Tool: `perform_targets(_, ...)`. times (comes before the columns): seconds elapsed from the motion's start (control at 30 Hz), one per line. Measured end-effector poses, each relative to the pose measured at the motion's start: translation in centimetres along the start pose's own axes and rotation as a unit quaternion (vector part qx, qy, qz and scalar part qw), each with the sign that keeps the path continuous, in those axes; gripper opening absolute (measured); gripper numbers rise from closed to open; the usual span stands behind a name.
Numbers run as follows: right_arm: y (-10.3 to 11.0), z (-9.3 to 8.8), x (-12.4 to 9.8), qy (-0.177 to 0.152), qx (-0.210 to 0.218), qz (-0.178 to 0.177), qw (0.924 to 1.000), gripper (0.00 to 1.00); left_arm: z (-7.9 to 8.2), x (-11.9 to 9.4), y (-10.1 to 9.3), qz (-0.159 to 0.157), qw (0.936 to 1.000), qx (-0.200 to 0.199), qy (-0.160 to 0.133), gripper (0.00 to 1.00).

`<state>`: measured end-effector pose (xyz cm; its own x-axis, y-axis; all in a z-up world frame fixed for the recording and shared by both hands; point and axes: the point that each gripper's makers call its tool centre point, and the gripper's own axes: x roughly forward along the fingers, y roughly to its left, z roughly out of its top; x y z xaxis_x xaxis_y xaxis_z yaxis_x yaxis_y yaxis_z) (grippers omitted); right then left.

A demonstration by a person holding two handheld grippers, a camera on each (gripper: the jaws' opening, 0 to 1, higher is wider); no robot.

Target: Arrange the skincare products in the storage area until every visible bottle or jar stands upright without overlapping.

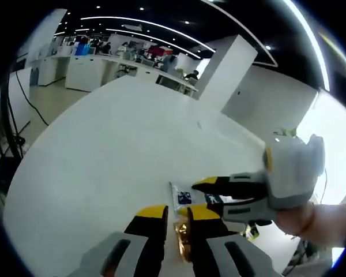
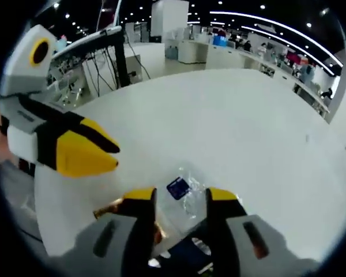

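Can't really make out the gold thing [image 1: 183, 241] low in the left gripper view, the jaws cover most of it. In the right gripper view, the clear packet [image 2: 183, 199] runs behind the jaws, label too small to read.

Both grippers meet low and close together, left gripper [image 1: 179, 216] and right gripper [image 2: 181, 196] with jaws slightly parted.

The white table [image 1: 121, 144] lies bare ahead of both grippers, giving open passage across its far surface. Close in, the 2 grippers crowd each other: the right gripper [image 1: 210, 190] sits just beside the left gripper [image 1: 177, 214], with a clear packet [image 2: 184, 196] and a gold-coloured item [image 1: 183, 239] between their jaws.
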<state>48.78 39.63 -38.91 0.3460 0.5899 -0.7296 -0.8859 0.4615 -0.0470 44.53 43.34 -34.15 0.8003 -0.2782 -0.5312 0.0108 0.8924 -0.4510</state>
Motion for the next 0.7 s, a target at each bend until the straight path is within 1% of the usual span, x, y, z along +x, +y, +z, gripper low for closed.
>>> perform_targets(0.1, 0.1, 0.1, 0.2, -0.004, 0.014, 0.002, 0.9999, 0.35, 0.0, 0.0, 0.1, 0.001, 1.0, -0.002, 0.001, 0.15)
perform_targets(0.3, 0.3, 0.1, 0.3, -0.008, 0.012, 0.004, 0.9999, 0.35, -0.2, 0.0, 0.2, 0.004, 1.0, 0.004, 0.005, 0.15)
perform_targets(0.4, 0.2, 0.2, 0.2, -0.007, 0.009, 0.004, 0.9999, 0.37, -0.3, 0.0, 0.3, 0.005, 0.9999, 0.007, 0.006, 0.15)
perform_targets(0.5, 0.3, 0.8, -0.3, -0.02, 0.01, 0.002, 0.9998, 0.39, 0.0, -0.1, 0.3, 0.011, 0.9997, 0.021, -0.001, 0.15)
perform_targets(0.57, 0.7, 2.4, -1.6, -0.055, 0.014, 0.003, 0.9984, 0.39, 0.8, -0.6, 0.3, 0.022, 0.9982, 0.054, -0.015, 0.15)
perform_targets(0.6, 0.8, 2.9, -2.1, -0.066, 0.016, 0.005, 0.9977, 0.39, 1.1, -0.9, 0.3, 0.025, 0.9972, 0.068, -0.019, 0.16)
perform_targets(0.63, 1.3, 4.2, -3.5, -0.098, 0.024, 0.011, 0.9949, 0.39, 2.0, -1.6, -0.1, 0.03, 0.9937, 0.103, -0.031, 0.17)
perform_targets(0.67, 1.6, 4.7, -4.4, -0.114, 0.024, 0.014, 0.9931, 0.39, 2.5, -2.1, -0.3, 0.034, 0.9915, 0.119, -0.04, 0.17)
perform_targets(0.7, 2.3, 5.2, -5.9, -0.137, 0.026, 0.023, 0.99, 0.39, 2.7, -2.4, -0.4, 0.036, 0.9903, 0.126, -0.046, 0.18)
